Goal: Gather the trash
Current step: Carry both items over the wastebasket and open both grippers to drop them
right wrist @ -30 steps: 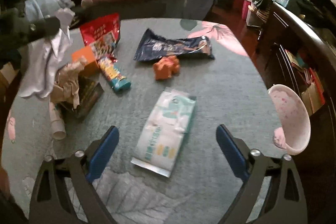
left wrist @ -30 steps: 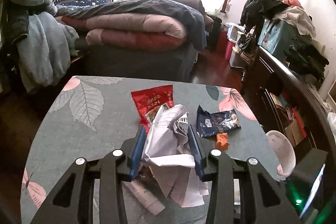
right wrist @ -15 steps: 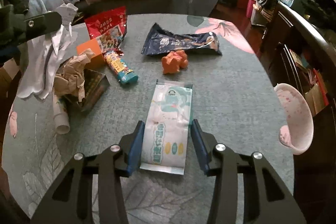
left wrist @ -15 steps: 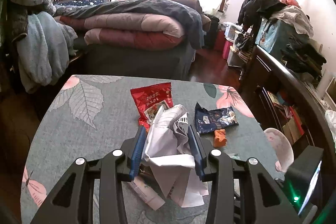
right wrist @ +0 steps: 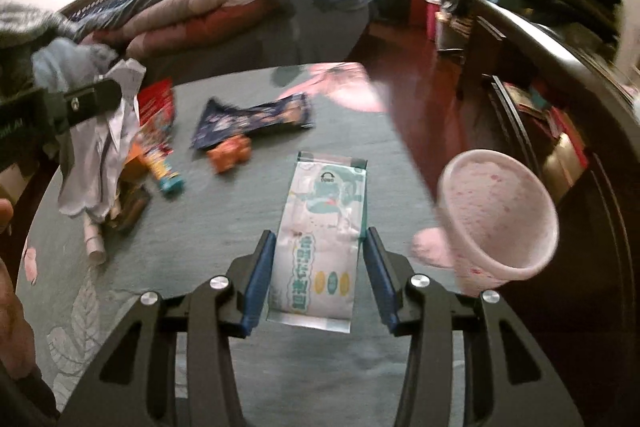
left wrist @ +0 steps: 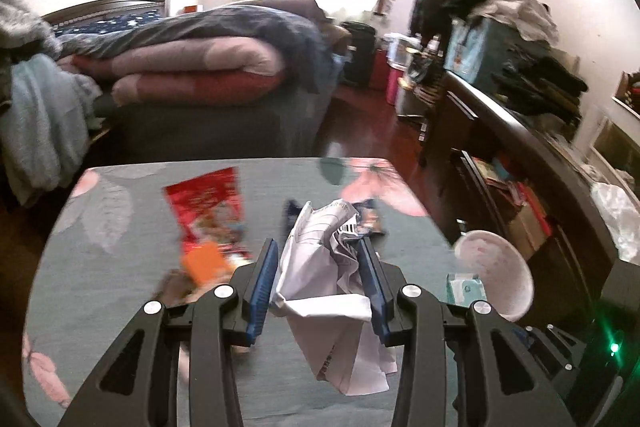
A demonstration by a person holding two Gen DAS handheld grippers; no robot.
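From your left wrist view, your left gripper [left wrist: 318, 259] is pinching a crumpled white paper [left wrist: 324, 267] between its jaws, the loose end hanging down over the table [left wrist: 120, 267]. A red snack bag [left wrist: 206, 203] is lying toward the far edge of the table, with an orange box [left wrist: 204, 261] just nearer than it; both are blurred. A pink bin [left wrist: 498, 273] is sitting just off the table's right edge.

From your right wrist view, your right gripper [right wrist: 320, 251] is holding a white and green wipes pack [right wrist: 320, 239] lengthwise, the jaws pressing on its two long sides. The pack is sitting toward the right side of the table [right wrist: 224, 211], beside the pink bin [right wrist: 500, 219] at that edge. A dark blue wrapper [right wrist: 252, 119] and a small orange piece [right wrist: 230, 153] are lying farther back, well apart from the pack. Your left gripper [right wrist: 92, 103] is showing at the left edge, carrying the white paper [right wrist: 100, 155].
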